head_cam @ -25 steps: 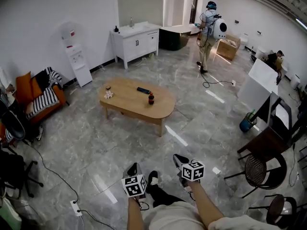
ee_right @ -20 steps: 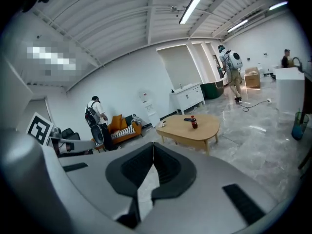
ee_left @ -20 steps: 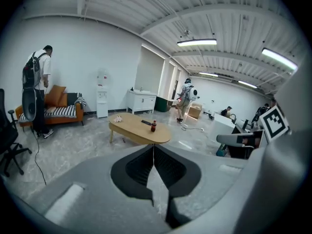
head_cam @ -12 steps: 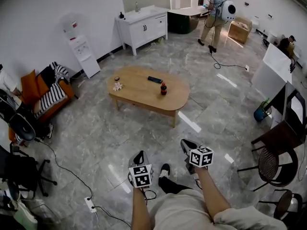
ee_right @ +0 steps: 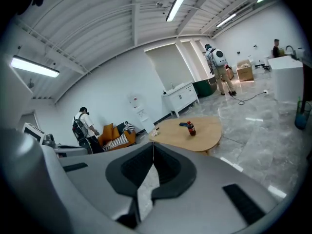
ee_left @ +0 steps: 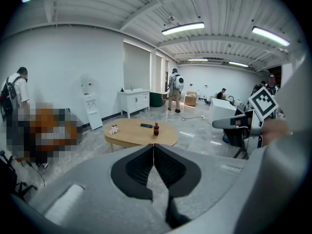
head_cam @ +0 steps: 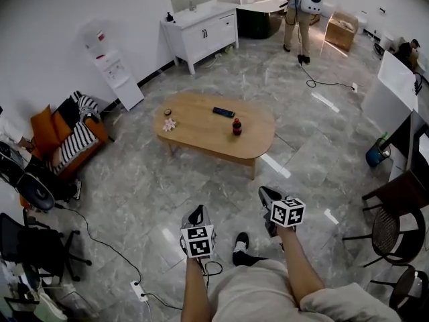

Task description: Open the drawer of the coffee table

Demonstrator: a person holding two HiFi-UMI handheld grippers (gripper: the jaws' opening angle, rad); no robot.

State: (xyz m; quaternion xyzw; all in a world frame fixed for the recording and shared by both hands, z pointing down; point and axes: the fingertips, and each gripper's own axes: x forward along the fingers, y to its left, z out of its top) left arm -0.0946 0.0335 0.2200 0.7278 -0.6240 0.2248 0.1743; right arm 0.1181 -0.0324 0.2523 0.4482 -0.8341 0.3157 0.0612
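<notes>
Head view: coffee table (head_cam: pixel 201 127) nearer now; left tongs (head_cam: pixel 196 212), right tongs (head_cam: pixel 265 192) closed, empty.

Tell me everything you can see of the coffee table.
The coffee table is a low, light wood piece with a long rounded top, standing level on short legs on the grey tiled floor, out in the open room. On its top stand a dark bottle, a flat black device, a small pale ornament and a tiny round thing. No drawer front can be made out from here.
</notes>
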